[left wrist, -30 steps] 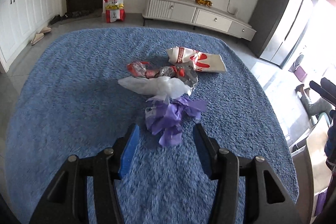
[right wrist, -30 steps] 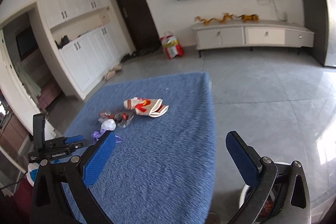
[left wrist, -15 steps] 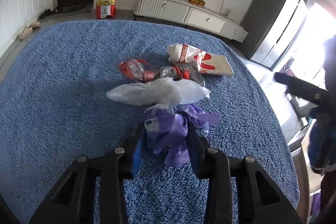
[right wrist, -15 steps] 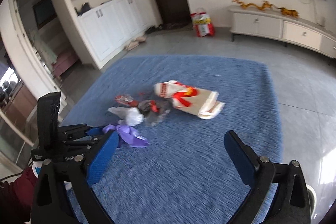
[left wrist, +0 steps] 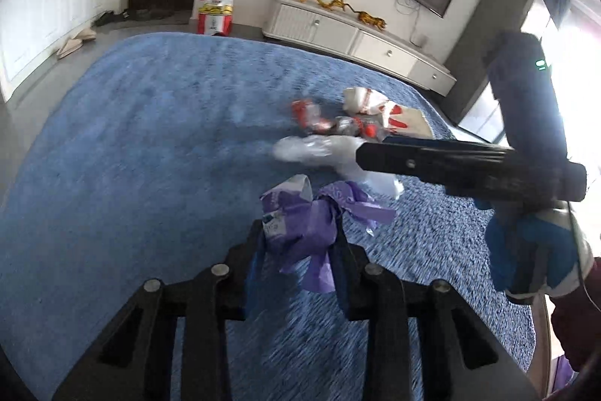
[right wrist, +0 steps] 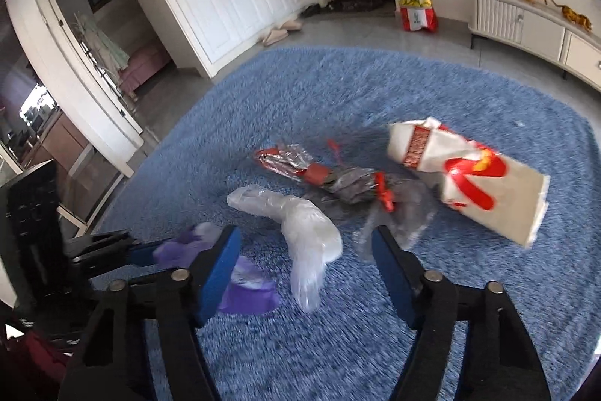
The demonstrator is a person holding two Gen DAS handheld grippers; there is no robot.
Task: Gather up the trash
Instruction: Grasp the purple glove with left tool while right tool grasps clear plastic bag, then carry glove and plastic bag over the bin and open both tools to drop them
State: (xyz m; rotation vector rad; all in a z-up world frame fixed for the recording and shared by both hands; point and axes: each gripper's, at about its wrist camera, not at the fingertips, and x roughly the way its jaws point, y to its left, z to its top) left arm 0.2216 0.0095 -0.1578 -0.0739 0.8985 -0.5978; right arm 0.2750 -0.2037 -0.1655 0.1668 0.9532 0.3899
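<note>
Purple plastic wrapper (left wrist: pixel 300 228) pinched by the left gripper (left wrist: pixel 296 250) above a blue rug (left wrist: pixel 131 175).
Right gripper (right wrist: pixel 306 273) spread wide, empty, straddling a clear plastic bag (right wrist: pixel 300 232).

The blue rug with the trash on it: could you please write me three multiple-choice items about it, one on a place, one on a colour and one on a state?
1. Where does the white plastic bag lie?
A. On the blue rug
B. On the TV cabinet
C. Inside the red bag by the door

2. What colour is the plastic held by the left hand-held gripper?
A. Green
B. Purple
C. Yellow

3. What is the state of the right hand-held gripper?
A. Shut on the paper bag
B. Shut on the silver wrapper
C. Open, holding nothing

Answers:
1 A, since it rests on the rug between the fingers of the right gripper.
2 B, since the purple plastic is pinched between its fingers.
3 C, since its fingers stand wide apart.
</note>
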